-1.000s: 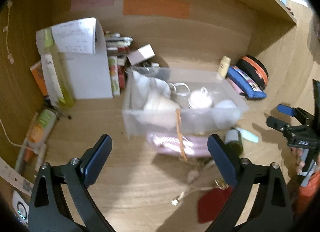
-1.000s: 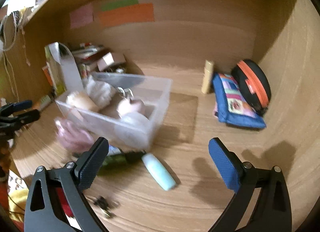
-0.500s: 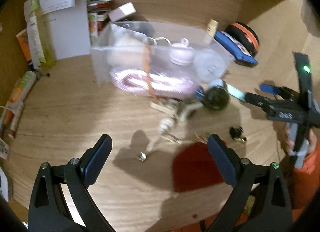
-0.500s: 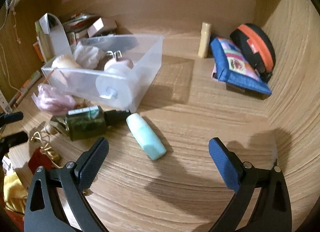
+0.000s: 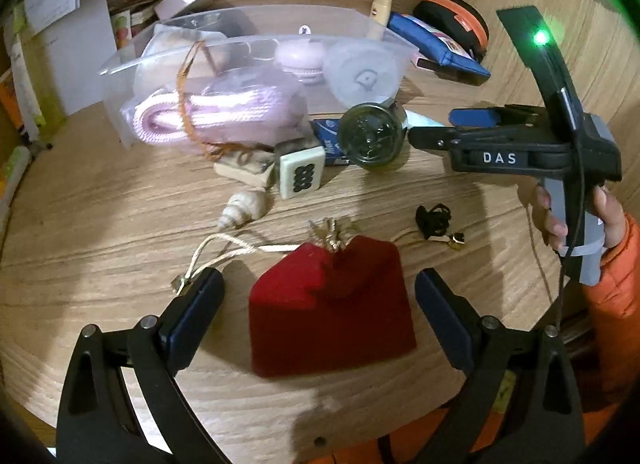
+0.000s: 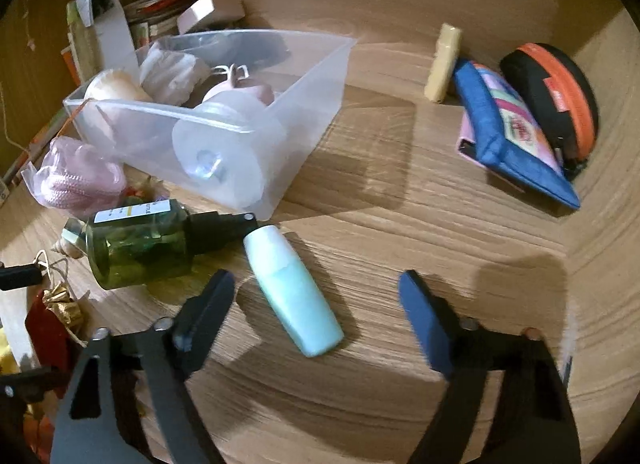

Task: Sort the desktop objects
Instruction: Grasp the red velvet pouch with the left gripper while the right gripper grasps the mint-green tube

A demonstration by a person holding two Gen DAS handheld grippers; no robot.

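- Both your grippers have their fingers spread, holding nothing.
- Your left gripper [image 5: 318, 318] straddles the red pouch [image 5: 330, 306] on the counter [image 5: 100, 223].
- Your right gripper [image 6: 316, 308] hovers above the pale blue tube [image 6: 292, 290], beside the green bottle [image 6: 140, 244].

My left wrist camera looks steeply down, close over the red pouch [image 5: 330, 304]. My right faces the mint tube [image 6: 293, 290]. Both share the clear bin [image 5: 256, 43] and green bottle [image 6: 136, 244].

wooden desk [image 6: 400, 199] | back left – white folded paper [image 5: 68, 23], upright | orange sleeve [image 5: 616, 288] – right edge
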